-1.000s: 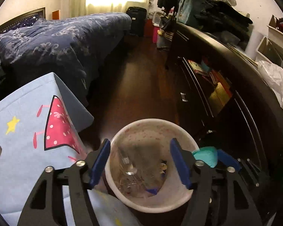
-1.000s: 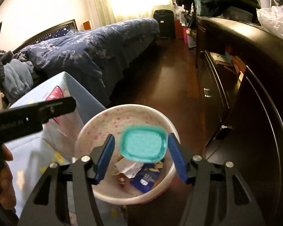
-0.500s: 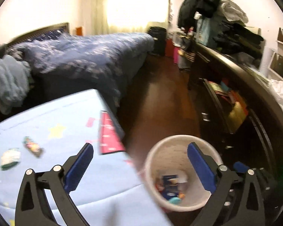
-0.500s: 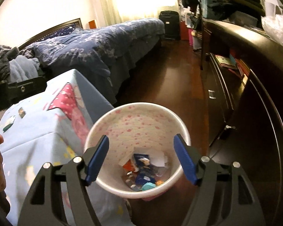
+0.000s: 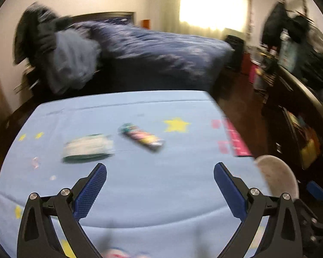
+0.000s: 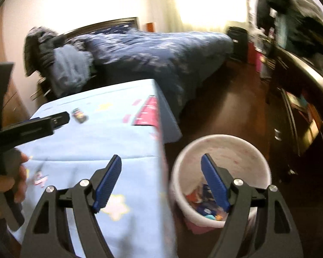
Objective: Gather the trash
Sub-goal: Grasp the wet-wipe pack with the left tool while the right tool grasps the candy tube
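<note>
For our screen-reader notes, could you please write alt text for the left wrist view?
The open left gripper hovers, empty, over a light blue tablecloth where a white-and-green packet and a colourful wrapper lie apart. A pale trash bin shows at the table's right edge, a bed behind; the image is motion-blurred.

Two trash items are lying flat on the light-blue counter point(image 5: 152, 185), both blurred. A white-and-green packet point(image 5: 88, 148) is sitting left of a long multicoloured wrapper point(image 5: 142, 137), which is lying angled; the two are near but apart. A white, pink-speckled trash bin point(image 6: 221, 178) is standing upright on the floor just beside the counter's right edge, with assorted wrappers point(image 6: 206, 206) piled at its bottom.
</note>
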